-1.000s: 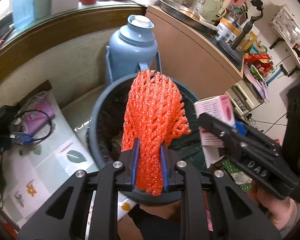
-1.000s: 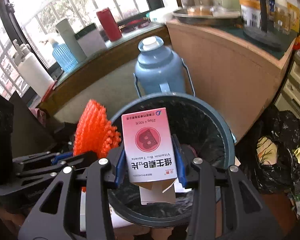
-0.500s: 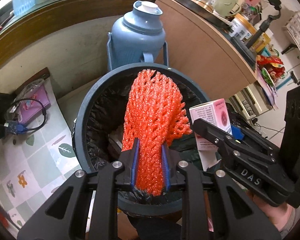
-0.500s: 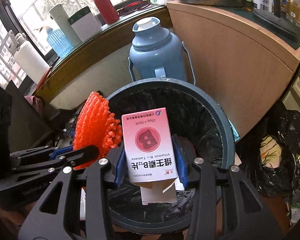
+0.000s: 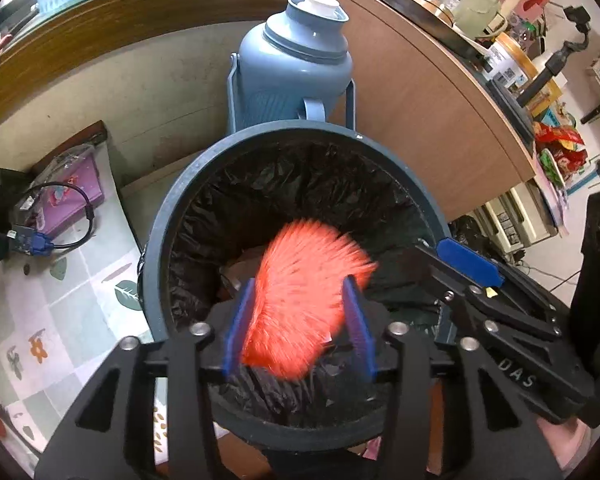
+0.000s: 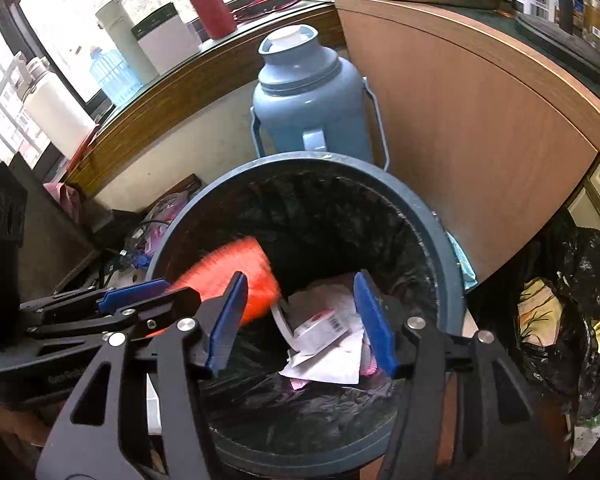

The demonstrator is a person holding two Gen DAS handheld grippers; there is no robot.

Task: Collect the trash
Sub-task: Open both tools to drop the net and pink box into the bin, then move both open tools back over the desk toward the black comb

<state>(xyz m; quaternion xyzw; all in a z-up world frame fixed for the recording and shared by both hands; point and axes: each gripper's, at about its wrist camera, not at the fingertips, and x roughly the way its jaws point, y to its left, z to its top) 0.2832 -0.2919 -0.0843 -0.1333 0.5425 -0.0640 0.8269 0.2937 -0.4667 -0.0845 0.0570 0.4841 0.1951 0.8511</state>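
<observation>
One bin (image 5: 156, 264): your two tongs, left (image 5: 298, 330) and right (image 6: 300, 320), gape released above it; one orange net (image 5: 300, 300) (blurred) between the left's jaws.

Left hand-held gripper (image 5: 298, 326), black with blue pads, is spread wide above the round dark blue-grey plastic bin (image 5: 160, 240) lined with a black bag. An orange foam mesh sleeve (image 5: 304, 300), motion-blurred, sits between the pads, inside the bin mouth; contact with the pads cannot be judged. The right hand-held gripper (image 5: 466, 258) enters from the near right over the rim; its state cannot be judged. A light blue plastic thermos jug (image 5: 296, 64) stands just beyond the bin. A brown wooden tabletop (image 5: 440, 92) runs far right. Patterned floor tiles (image 5: 60, 300) lie left.
</observation>
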